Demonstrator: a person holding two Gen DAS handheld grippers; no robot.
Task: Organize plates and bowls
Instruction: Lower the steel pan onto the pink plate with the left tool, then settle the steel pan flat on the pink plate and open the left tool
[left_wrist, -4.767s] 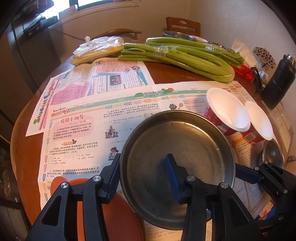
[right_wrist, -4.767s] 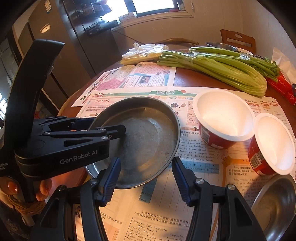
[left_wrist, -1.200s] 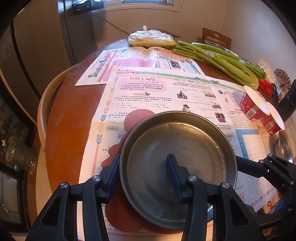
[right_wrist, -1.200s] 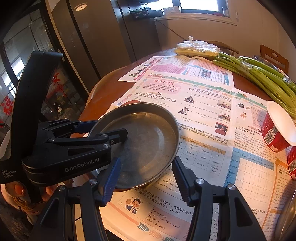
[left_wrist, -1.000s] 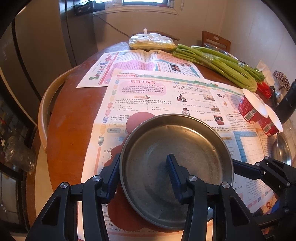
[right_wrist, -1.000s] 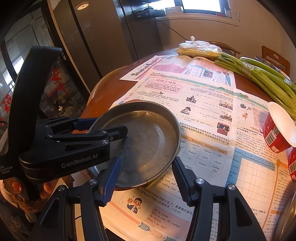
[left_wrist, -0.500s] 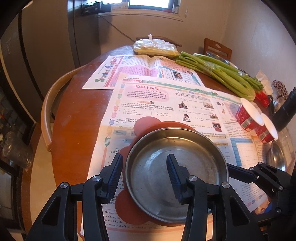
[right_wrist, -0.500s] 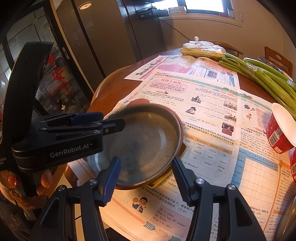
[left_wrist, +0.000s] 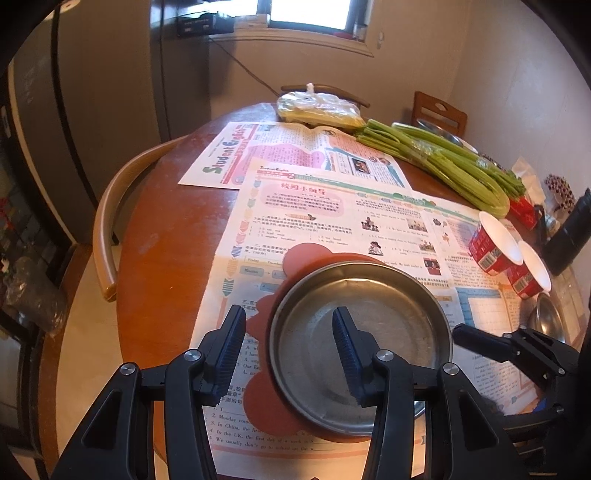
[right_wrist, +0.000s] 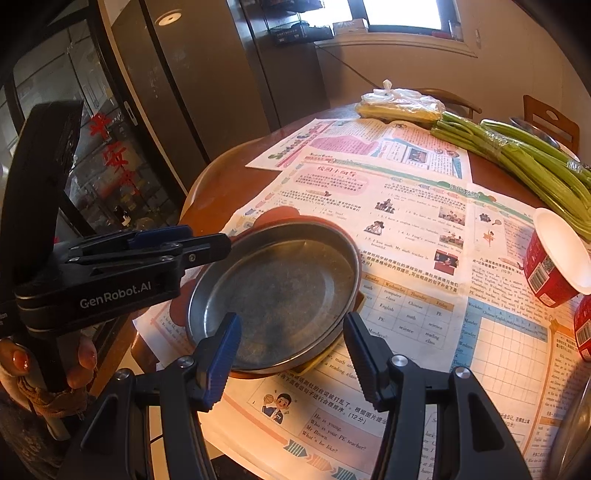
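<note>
A round steel plate (left_wrist: 362, 343) rests on a red-brown scalloped mat (left_wrist: 269, 410) on the newspaper-covered table; it also shows in the right wrist view (right_wrist: 280, 291). My left gripper (left_wrist: 288, 332) is open, its fingers straddling the plate's left rim above it. It shows from the side in the right wrist view (right_wrist: 218, 247), just left of the plate. My right gripper (right_wrist: 291, 347) is open and empty at the plate's near edge. Two red paper bowls (left_wrist: 495, 243) (left_wrist: 530, 273) and a small steel bowl (left_wrist: 548, 321) sit at the right.
Celery stalks (left_wrist: 443, 162) and a plastic bag (left_wrist: 317, 109) lie at the table's far side. A black bottle (left_wrist: 570, 232) stands at the right edge. A chair back (left_wrist: 110, 206) curves along the table's left edge. Another steel plate (left_wrist: 443, 134) sits far back.
My left gripper has let go of the steel plate, which now rests on the red-brown mat. The left gripper has pulled back and up. The right gripper stayed open nearby.
</note>
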